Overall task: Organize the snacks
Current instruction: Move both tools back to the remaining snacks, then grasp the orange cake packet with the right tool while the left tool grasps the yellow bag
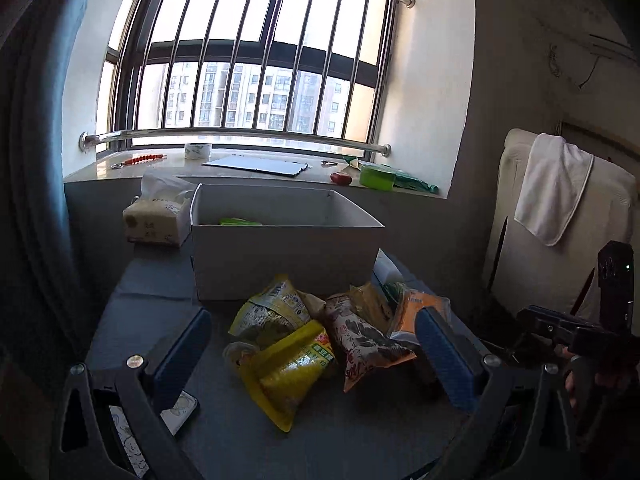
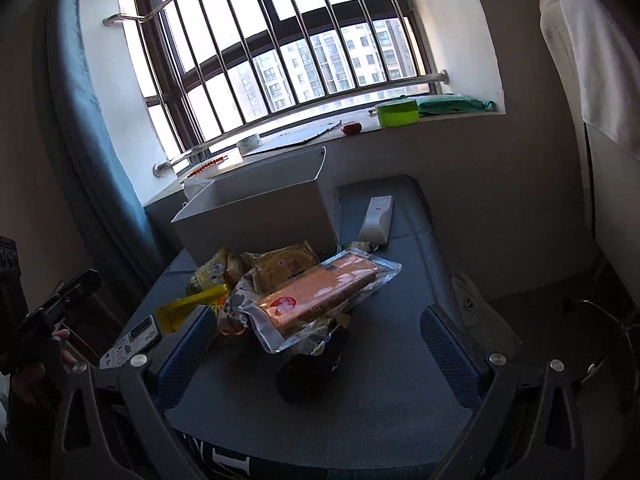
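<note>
On the grey tabletop (image 1: 360, 432), a heap of snack packets lies just in front of an open white box (image 1: 286, 248). From the left wrist view, the left gripper (image 1: 316, 350) hangs spread wide above the heap, holding nothing; between its blue fingers (image 1: 446, 354) lie a yellow packet (image 1: 288, 376), a yellow-green packet (image 1: 270, 312) behind it, and a brown patterned packet (image 1: 362, 340) to the right. Inside the box a bit of green wrapper (image 1: 240, 222) shows above the near wall. A tissue pack (image 1: 154, 220) stands just left of the box. From the right wrist view, the right gripper (image 2: 320, 344) is likewise wide apart and empty, with a clear-wrapped orange packet (image 2: 320, 296) on top of the heap between its fingers and a dark round object (image 2: 310, 368) beneath it. A white remote (image 2: 377, 220) lies right of the box.
</note>
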Tool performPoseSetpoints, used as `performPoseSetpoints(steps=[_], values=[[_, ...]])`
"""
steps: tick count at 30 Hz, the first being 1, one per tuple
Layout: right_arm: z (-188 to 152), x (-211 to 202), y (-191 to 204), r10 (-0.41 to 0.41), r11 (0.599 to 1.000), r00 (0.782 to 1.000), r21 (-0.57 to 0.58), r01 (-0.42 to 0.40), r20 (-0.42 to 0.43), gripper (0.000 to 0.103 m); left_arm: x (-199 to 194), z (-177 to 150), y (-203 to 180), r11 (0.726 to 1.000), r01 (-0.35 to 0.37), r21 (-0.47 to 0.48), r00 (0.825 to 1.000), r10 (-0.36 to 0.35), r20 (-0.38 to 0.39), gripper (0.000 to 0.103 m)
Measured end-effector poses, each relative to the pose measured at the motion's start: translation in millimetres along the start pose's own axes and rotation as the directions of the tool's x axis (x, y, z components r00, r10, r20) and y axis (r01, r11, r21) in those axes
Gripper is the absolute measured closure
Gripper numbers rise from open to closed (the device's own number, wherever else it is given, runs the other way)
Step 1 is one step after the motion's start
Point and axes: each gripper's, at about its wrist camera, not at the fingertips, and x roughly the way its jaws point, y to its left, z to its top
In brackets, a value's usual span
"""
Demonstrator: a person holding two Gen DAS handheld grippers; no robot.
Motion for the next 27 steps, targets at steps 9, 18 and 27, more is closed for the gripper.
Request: performPoseSetpoints(steps=[9, 18, 27], values=[[-17.3, 42.9, -16.3, 0.080, 0.986, 0.990, 0.153, -0.061, -0.115, 0.000, 7.5, -11.5, -4.7, 1.000, 0.013, -0.001, 0.999, -0.013, -0.032, 0.000], [-10.2, 110.7, -61.9, 0.185, 0.916, 0.968, 0.388, -0.107, -0.171, 0.000, 15.9, -16.6, 2.3, 1.000, 0.002, -0.026, 0.998, -0.003, -0.060, 0.000], [22.5, 133.8, -41.3, 0.026, 0.974, 0.986, 0.225, 0.011, -0.162, 0.060, 22.9, -22.3, 3.2, 1.000, 0.004, -0.019, 0.996, -0.006, -0.085, 0.000]])
